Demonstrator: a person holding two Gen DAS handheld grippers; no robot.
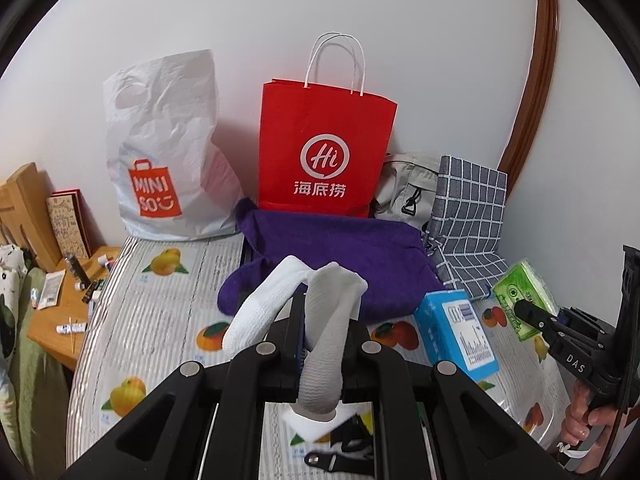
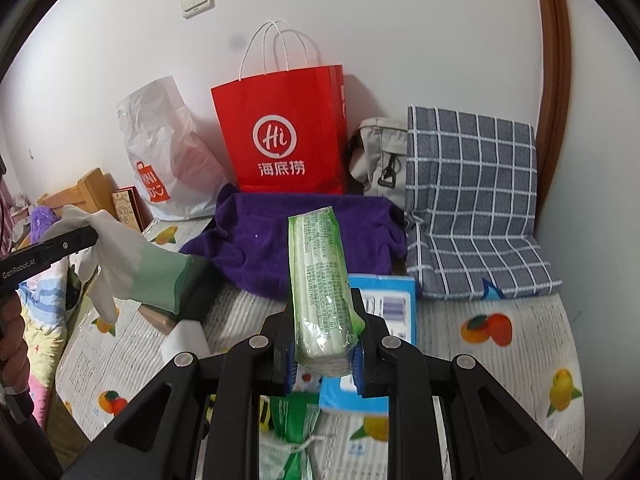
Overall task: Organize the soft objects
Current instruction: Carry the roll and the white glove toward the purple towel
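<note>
Both hands loaded, both sets of jaws clamped tight!

Left gripper (image 1: 320, 344) jaws pinch a white-and-green glove (image 1: 328, 320), held up; right gripper (image 2: 324, 344) jaws squeeze a green tissue pack (image 2: 320, 280), lifted above the blue box (image 2: 384, 312). Beyond lie the purple towel (image 2: 280, 240) on the fruit-print surface (image 2: 520, 360) and the red paper bag (image 2: 280, 132) against the wall.

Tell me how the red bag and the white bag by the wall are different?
The red bag is stiff paper and stands straight; the white bag is crinkly plastic and slumps. The red bag has white string handles on top; the white bag has a cut-out hand hole. Both lean against the wall and carry a logo.
</note>
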